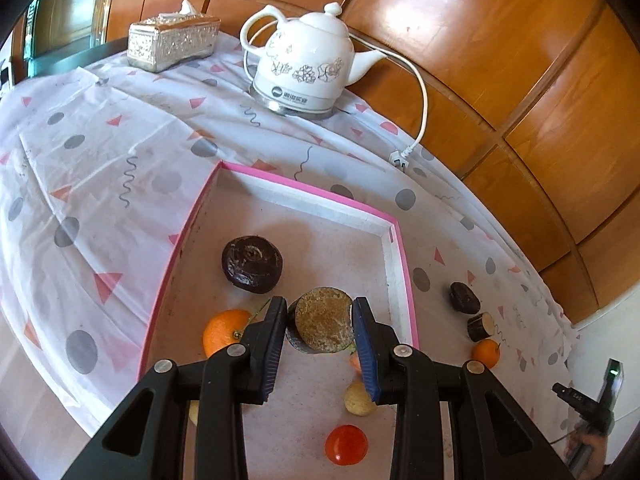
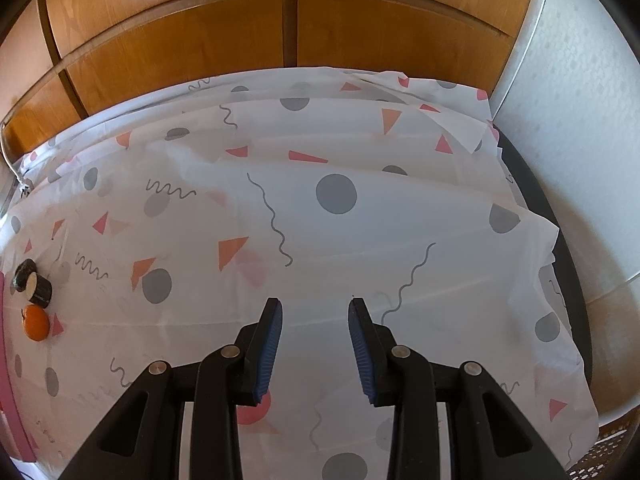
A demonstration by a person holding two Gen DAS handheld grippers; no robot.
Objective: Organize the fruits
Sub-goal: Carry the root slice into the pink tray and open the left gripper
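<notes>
While the left hand-held gripper (image 1: 320, 326) clamps the brown cut fruit (image 1: 322, 320) over the pink tray (image 1: 394, 256), lowering gently before release suits; the right hand-held gripper (image 2: 316, 330) hangs empty.

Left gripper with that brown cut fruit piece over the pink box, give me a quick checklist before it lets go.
1. Left gripper clamped on the round brown cut fruit piece: ok.
2. Piece is over the pink-rimmed white box: ok.
3. Floor beneath clear of the dark purple round fruit and small orange: cannot tell.
4. Height above the floor: cannot tell.
5. Right gripper empty, over the patterned cloth: ok.
</notes>
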